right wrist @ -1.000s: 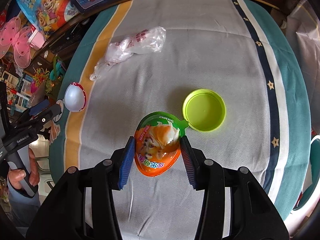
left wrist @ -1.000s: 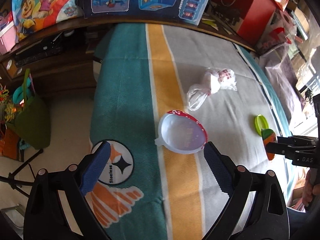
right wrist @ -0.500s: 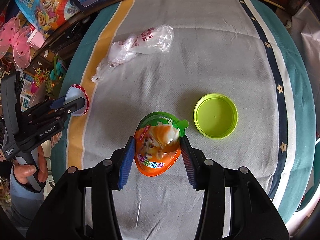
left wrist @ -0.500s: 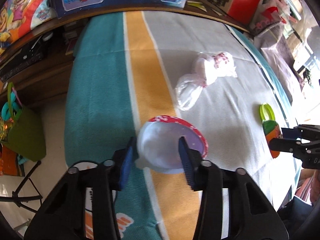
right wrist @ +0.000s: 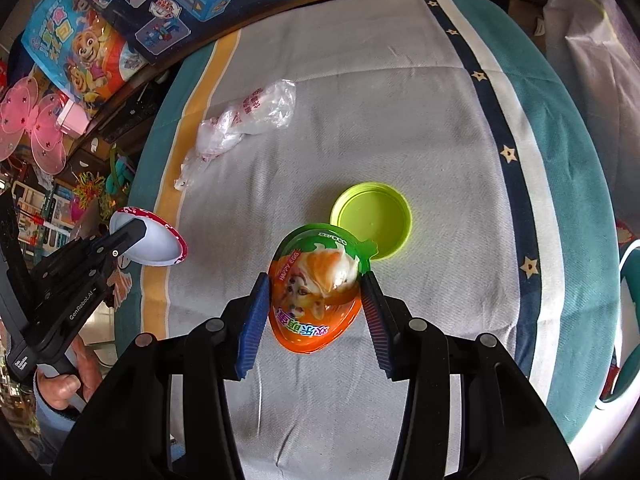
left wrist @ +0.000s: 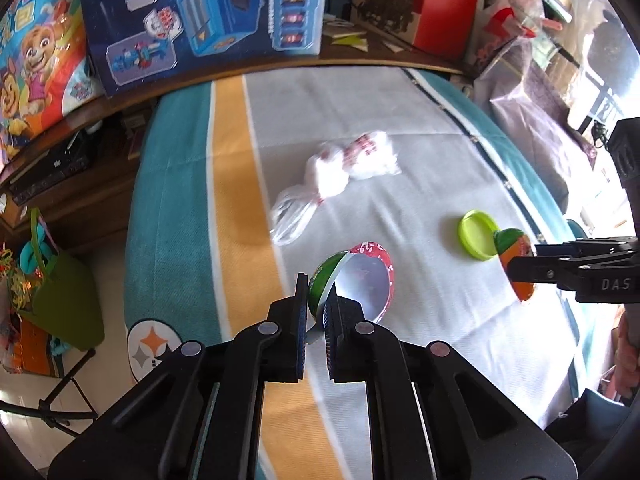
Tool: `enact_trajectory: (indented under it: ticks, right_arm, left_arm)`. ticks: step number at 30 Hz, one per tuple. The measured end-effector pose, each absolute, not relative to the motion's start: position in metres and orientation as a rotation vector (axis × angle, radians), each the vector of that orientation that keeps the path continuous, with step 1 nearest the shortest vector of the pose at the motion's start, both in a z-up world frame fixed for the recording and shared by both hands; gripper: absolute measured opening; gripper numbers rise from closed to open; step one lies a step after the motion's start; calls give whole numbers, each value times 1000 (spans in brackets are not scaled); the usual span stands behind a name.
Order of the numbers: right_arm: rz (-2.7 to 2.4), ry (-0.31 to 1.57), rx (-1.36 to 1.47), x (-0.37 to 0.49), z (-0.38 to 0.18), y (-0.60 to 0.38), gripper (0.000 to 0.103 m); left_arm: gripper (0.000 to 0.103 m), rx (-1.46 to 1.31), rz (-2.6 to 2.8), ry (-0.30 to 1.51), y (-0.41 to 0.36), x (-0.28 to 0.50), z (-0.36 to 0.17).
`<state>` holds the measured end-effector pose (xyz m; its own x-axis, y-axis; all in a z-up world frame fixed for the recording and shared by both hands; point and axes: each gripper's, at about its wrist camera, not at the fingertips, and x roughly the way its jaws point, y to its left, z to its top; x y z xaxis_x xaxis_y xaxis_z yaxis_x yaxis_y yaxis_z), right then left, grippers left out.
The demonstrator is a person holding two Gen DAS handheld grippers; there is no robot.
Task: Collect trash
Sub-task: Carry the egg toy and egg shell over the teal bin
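Left wrist view: my left gripper [left wrist: 316, 312] has just closed, its fingers nearly together, pinching the rim of the white egg half [left wrist: 362, 280], the one with a red edge and green outside. The half is tilted on edge, clear of the cloth [left wrist: 400, 120]. Right wrist view: my right gripper [right wrist: 314, 300] is part open, blue pads pressing both sides of the orange egg half [right wrist: 314, 300], printed face toward the camera, green tab at the far end. From the left wrist view it hangs clear of the cloth too. Green lid [right wrist: 370, 220] lies flat on the grey stripe just beyond the orange half; they overlap in the picture and I can't tell if they touch. Crumpled plastic bag [right wrist: 244, 120] lies farther out on the grey, near the yellow stripe, well apart from both grippers. A hand [right wrist: 66, 384] grips the left gripper's handle at lower left.
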<state>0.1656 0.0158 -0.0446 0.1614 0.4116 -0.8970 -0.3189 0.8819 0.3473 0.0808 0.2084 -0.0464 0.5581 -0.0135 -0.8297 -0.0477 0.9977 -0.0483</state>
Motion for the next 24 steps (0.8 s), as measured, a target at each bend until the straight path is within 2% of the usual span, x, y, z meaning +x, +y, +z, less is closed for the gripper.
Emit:
enact_trajectory:
  ticks: [13,24]
  right_arm:
    - [443,1213,273,161,-20,-90,44]
    - [208,1100,454,144,-9,-254,44]
  left_arm:
    - [8,-18,-116,981,115,97,-21]
    - [8,120,-363,969,-37,129,-9]
